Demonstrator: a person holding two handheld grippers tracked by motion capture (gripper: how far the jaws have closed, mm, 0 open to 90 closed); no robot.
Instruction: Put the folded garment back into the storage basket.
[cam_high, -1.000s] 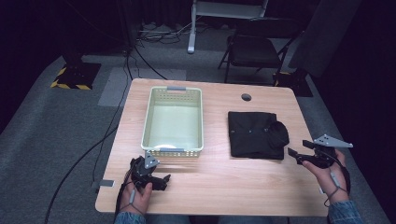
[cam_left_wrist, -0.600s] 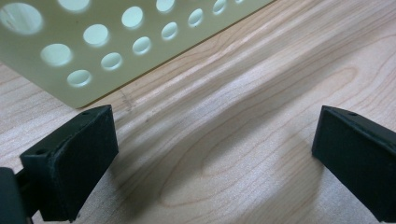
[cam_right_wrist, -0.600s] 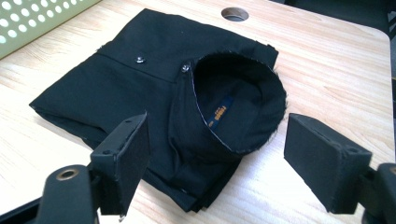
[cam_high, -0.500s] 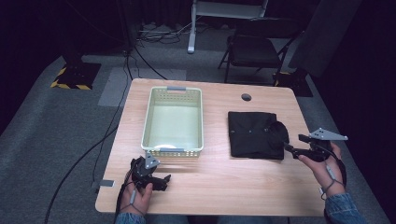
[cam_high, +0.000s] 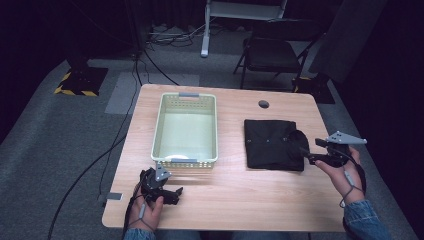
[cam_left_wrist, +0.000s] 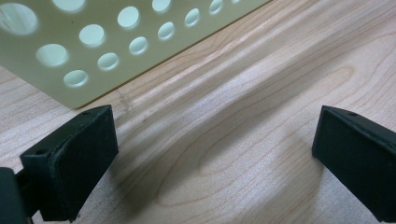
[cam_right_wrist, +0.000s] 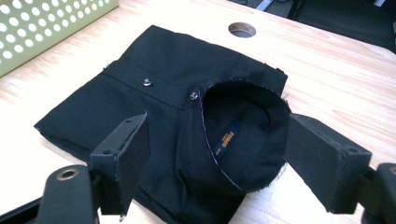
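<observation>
From the high view, a folded black button-up shirt (cam_high: 272, 144) lies on the light wooden table (cam_high: 230, 200), to the right of a pale green perforated plastic basket (cam_high: 186, 129). The right gripper (cam_high: 306, 155) sits at the shirt's right edge by the collar, while the left gripper (cam_high: 176, 193) rests near the basket's front wall.

In the left gripper view, the jaws stand wide apart over bare wood, nothing between them, with the basket's holed wall (cam_left_wrist: 93, 42) just ahead.

In the right gripper view, the jaws are spread and released, framing the collar (cam_right_wrist: 243, 135) without pressing it. A dark blue neck label with orange writing (cam_right_wrist: 227, 138) shows inside, too small to read.

If the jaws pinch only the collar's top layer, the fold would likely fall open on lifting. A closing jaw might also slip off one of the small metal snaps (cam_right_wrist: 146, 82).
</observation>
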